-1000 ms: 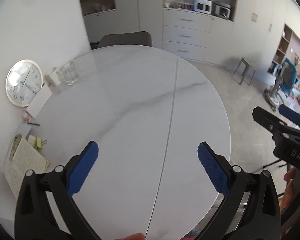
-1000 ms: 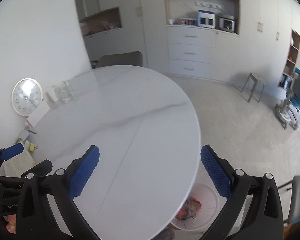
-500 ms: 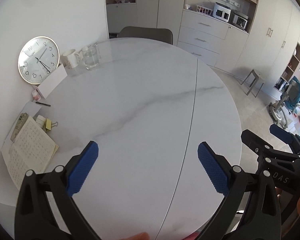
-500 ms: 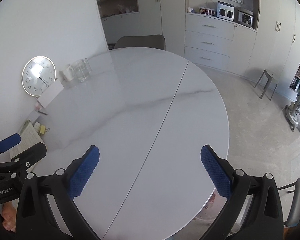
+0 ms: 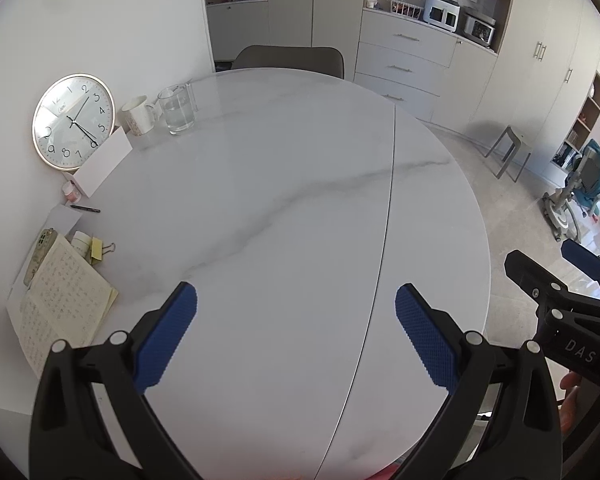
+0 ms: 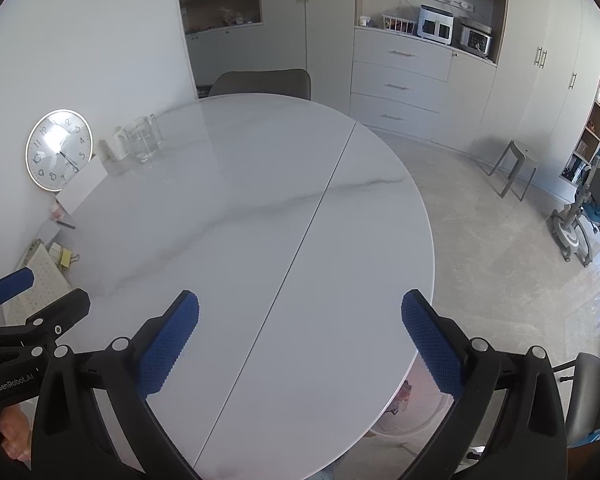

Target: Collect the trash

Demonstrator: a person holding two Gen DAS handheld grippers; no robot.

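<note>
Hovering, spread wide and empty, left gripper [image 5: 296, 340] and right gripper [image 6: 300, 344] over cleared table [image 5: 300, 200]; likely finishing.

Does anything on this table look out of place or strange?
Yes: a round gold-rimmed wall clock stands on the white marble table, leaning against the wall instead of hanging. Nothing looks spilled or broken.

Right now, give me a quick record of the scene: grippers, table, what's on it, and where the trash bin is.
left gripper: open, empty, above the table
right gripper: open, empty, above the table
table: round white marble top, middle bare
items at wall edge: clock, mug, glass jug, notebook
trash bin: on the floor, partly hidden by the table edge
</note>
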